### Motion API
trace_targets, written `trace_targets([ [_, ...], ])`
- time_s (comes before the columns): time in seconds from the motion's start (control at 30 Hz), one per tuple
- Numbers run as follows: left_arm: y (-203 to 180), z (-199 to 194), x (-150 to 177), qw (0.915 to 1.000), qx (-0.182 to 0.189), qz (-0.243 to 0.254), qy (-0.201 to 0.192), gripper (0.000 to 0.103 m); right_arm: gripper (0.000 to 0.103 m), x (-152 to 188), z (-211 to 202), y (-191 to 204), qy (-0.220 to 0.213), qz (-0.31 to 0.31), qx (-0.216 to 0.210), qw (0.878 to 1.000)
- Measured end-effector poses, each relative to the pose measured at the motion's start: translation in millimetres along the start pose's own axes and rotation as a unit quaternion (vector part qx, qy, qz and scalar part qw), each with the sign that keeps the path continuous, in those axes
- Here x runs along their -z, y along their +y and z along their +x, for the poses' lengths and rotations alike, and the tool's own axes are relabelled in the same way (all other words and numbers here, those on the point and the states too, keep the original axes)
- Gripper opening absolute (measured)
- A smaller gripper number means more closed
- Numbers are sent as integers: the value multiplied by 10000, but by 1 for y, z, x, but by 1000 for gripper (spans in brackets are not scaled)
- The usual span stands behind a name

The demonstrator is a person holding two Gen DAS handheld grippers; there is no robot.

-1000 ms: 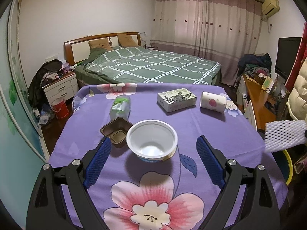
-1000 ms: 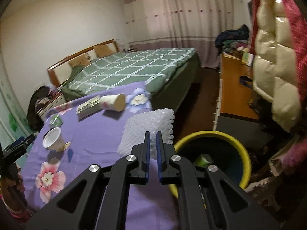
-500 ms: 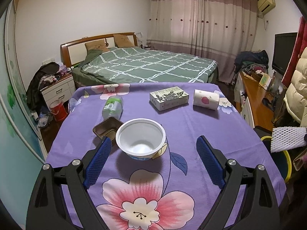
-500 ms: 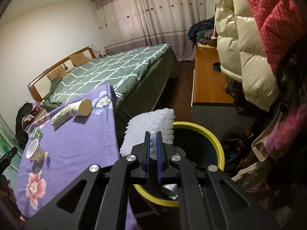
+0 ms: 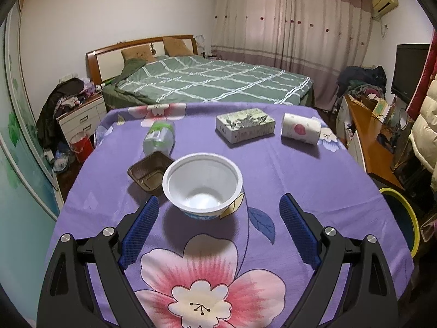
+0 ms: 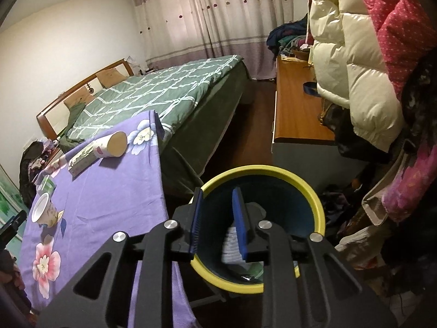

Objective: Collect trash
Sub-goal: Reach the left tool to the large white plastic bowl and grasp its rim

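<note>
On the purple flowered tablecloth (image 5: 300,191) stand a white bowl (image 5: 202,183), a brown tray (image 5: 150,173), a green bottle (image 5: 159,136) on its side, a box (image 5: 245,124) and a tipped paper cup (image 5: 300,132). My left gripper (image 5: 218,205) is open, its fingers either side of the bowl's near edge without touching it. My right gripper (image 6: 217,194) hangs over the yellow-rimmed bin (image 6: 273,170) with its jaws opening. The white foam net (image 6: 230,246) lies loose inside the bin below them. The bin (image 5: 401,218) also shows past the table's right edge.
A green bed (image 5: 213,82) lies beyond the table. A wooden desk (image 6: 297,109) and hanging puffy coats (image 6: 355,68) crowd the bin's far and right sides. Clothes are piled on the floor (image 6: 355,218) beside the bin. A nightstand (image 5: 82,117) stands at the far left.
My right gripper swung from the table's edge to over the bin, then its jaws parted and the foam net dropped in. The net left the left wrist view. The left gripper stayed open.
</note>
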State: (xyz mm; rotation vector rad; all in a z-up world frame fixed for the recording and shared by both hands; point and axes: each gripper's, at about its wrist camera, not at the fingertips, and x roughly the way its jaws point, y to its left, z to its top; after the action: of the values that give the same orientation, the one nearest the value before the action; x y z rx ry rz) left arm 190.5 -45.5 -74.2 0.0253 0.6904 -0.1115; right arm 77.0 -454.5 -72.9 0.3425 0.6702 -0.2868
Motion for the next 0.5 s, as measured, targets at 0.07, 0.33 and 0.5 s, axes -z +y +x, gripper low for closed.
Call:
trace_targets([
  [0.07, 1, 10, 1, 9999, -63, 3, 79, 89, 22, 1, 2, 3, 29, -19, -24, 10000],
  [0.33, 0, 56, 7, 9983, -264, -3, 520, 89, 23, 2, 11, 8, 134, -43, -85, 9999],
  [0.5, 4, 83, 8, 9965, -305, -172, 766, 89, 24, 2, 15, 6, 172, -23, -108, 9998],
])
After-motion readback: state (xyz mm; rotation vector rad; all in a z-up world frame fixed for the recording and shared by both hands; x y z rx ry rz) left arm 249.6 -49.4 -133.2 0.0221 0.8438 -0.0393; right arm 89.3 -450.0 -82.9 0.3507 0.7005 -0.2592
